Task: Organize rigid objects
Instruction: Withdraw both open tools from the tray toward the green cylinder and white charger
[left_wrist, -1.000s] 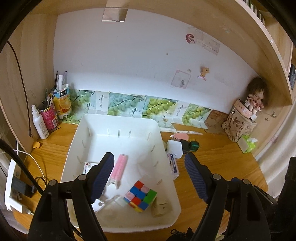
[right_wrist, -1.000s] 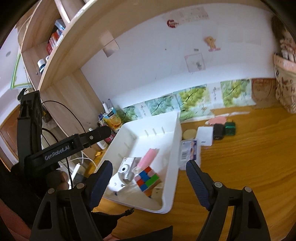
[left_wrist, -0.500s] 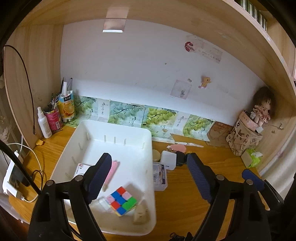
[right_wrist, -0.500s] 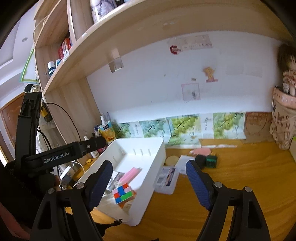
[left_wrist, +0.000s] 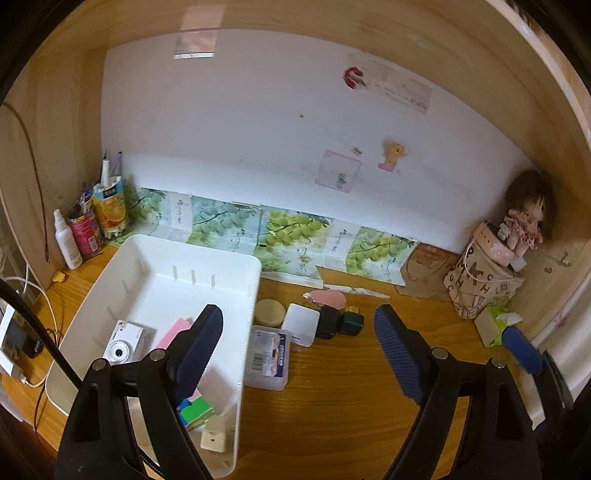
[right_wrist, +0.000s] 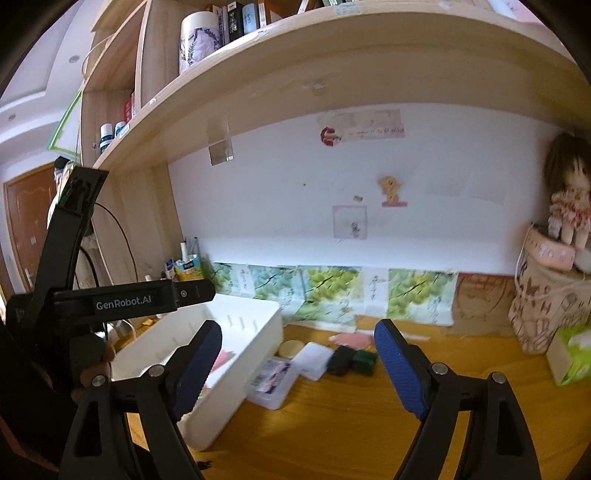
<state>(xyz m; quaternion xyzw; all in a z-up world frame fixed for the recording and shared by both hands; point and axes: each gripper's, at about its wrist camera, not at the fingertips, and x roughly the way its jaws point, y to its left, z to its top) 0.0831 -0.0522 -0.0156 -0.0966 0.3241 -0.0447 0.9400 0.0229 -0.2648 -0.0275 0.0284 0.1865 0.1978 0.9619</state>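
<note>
White plastic, the storage tray (left_wrist: 155, 258) is sitting on the wooden desk (left_wrist: 351, 398), ahead and to the left of the left gripper (left_wrist: 299, 350). That gripper is standing spread, its blue pads (left_wrist: 397, 354) gripping nothing; its jaws have just been opening. Behind its left finger, inside the tray, a small white camera (left_wrist: 125, 343), a pink flat item (left_wrist: 175, 328), a colour cube (left_wrist: 194, 411) and a beige block (left_wrist: 213, 439) are lying. Directly ahead between the fingers, a clear lidded box (left_wrist: 267, 356) is resting against the tray's outer wall, with a round wooden lid (left_wrist: 270, 312), a white square case (left_wrist: 301, 323), a black block (left_wrist: 327, 321) and a green block (left_wrist: 351, 321) just beyond. The right gripper (right_wrist: 297, 365) is likewise hanging released and empty, its jaws having just been widening, the same items lying ahead of it.
</note>
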